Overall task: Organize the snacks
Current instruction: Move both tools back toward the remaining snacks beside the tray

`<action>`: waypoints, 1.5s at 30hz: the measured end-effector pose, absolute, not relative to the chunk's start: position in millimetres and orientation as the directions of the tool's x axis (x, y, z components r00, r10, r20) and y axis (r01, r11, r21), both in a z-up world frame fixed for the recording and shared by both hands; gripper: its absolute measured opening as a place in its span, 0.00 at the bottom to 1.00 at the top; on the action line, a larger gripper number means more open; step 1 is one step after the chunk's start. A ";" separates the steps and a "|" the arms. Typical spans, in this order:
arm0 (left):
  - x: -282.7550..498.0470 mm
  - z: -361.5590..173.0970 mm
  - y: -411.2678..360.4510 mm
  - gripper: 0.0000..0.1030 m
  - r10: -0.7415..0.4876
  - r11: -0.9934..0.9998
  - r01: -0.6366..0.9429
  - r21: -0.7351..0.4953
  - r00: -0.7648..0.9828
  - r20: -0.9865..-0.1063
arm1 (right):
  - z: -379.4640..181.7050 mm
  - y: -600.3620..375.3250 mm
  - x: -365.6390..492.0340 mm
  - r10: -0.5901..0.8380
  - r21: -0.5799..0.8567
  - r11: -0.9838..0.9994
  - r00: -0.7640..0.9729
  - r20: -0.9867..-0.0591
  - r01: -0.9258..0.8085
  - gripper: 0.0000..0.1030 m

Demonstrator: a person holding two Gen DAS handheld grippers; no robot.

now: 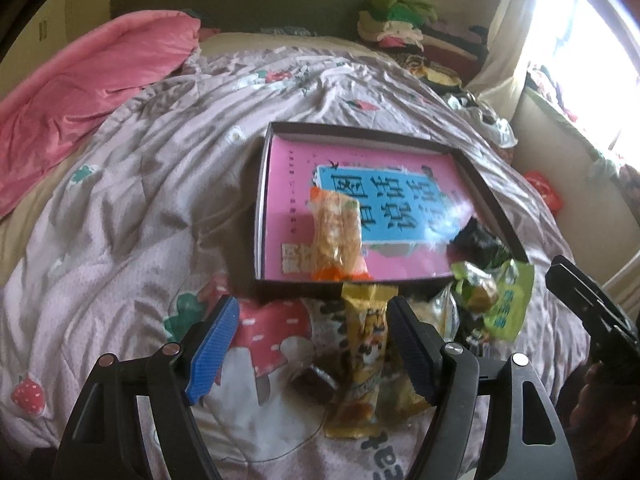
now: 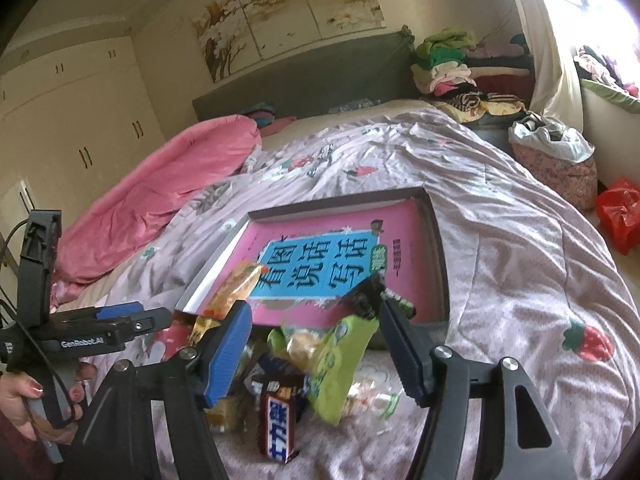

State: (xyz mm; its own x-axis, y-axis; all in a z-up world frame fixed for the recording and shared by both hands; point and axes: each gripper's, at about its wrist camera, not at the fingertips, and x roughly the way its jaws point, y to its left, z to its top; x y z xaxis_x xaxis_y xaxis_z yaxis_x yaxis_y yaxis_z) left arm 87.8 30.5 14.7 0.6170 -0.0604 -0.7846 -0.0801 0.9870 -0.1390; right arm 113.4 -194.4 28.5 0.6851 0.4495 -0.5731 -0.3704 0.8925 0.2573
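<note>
left hand-held gripper [image 1: 312,344] spread, empty | yellow plastic snack packet [image 1: 362,364] lies on bed between its fingers, nearer the right one | centre first, then close (wrapper looks slippery) | dark shallow box [image 1: 360,130] just ahead

Glossy book cover [image 1: 360,184], cloth quilt [image 1: 140,200]

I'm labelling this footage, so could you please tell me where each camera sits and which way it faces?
Left wrist: on the left gripper, low over the quilt, facing the headboard; its open jaws straddle a yellow snack packet.
Right wrist: on the right gripper, facing the headboard; open jaws over the snack pile, the person's left hand at the left edge.
Shared: the shallow box holding an orange packet.
</note>
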 end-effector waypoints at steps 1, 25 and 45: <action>86.7 13.4 29.4 0.75 -0.059 0.988 -0.077 -0.134 0.614 -0.787 | 27.8 -192.5 110.9 0.449 0.254 0.893 0.682 -0.578 -0.372 0.64; 75.6 -2.8 15.9 0.75 -0.125 0.990 0.016 -0.142 0.579 -0.806 | -5.1 -168.7 85.4 0.449 0.257 0.885 0.564 -0.693 -0.389 0.64; 77.2 -9.7 11.5 0.70 -0.135 0.989 0.030 -0.143 0.560 -0.818 | -23.4 -156.2 89.3 0.456 0.249 0.870 0.504 -0.733 -0.425 0.56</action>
